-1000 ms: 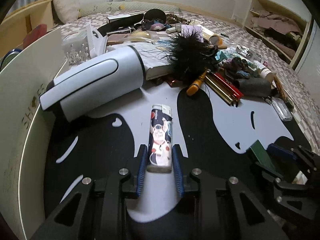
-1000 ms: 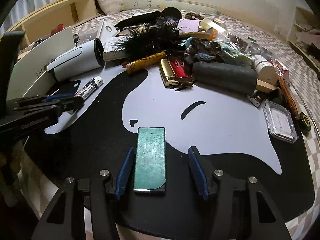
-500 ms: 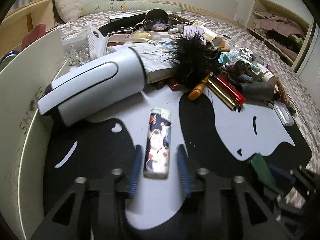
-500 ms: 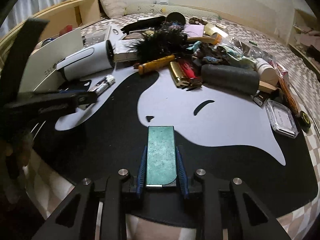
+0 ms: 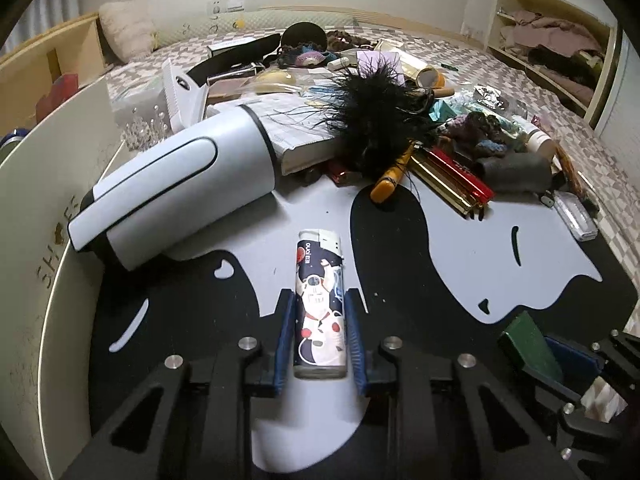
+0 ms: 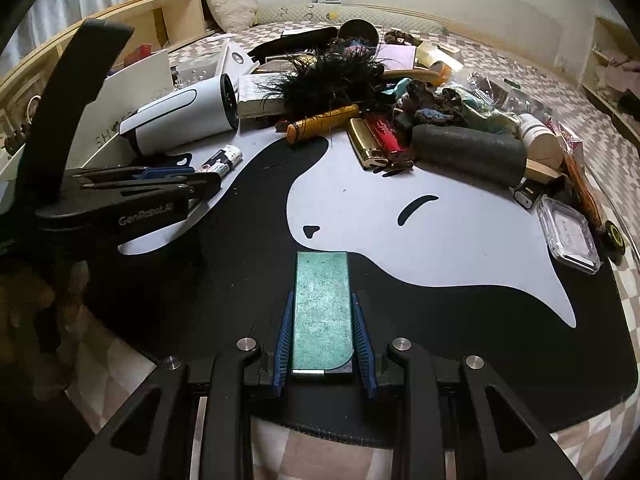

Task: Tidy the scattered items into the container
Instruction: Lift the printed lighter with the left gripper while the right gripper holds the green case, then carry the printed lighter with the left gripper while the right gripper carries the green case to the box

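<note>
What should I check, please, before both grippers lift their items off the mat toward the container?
1. Left gripper shut on astronaut lighter: ok.
2. Right gripper shut on green case: ok.
3. Lighter held near its base, most of it beyond the pads: ok, though watch for tilt.
4. Hair dryer apart from the lighter: ok.
5. White container beside the left gripper; room inside: cannot tell.

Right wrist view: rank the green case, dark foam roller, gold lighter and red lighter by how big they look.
1. Green case, though nearest the camera.
2. Dark foam roller.
3. Gold lighter and red lighter: too alike to rank.
</note>
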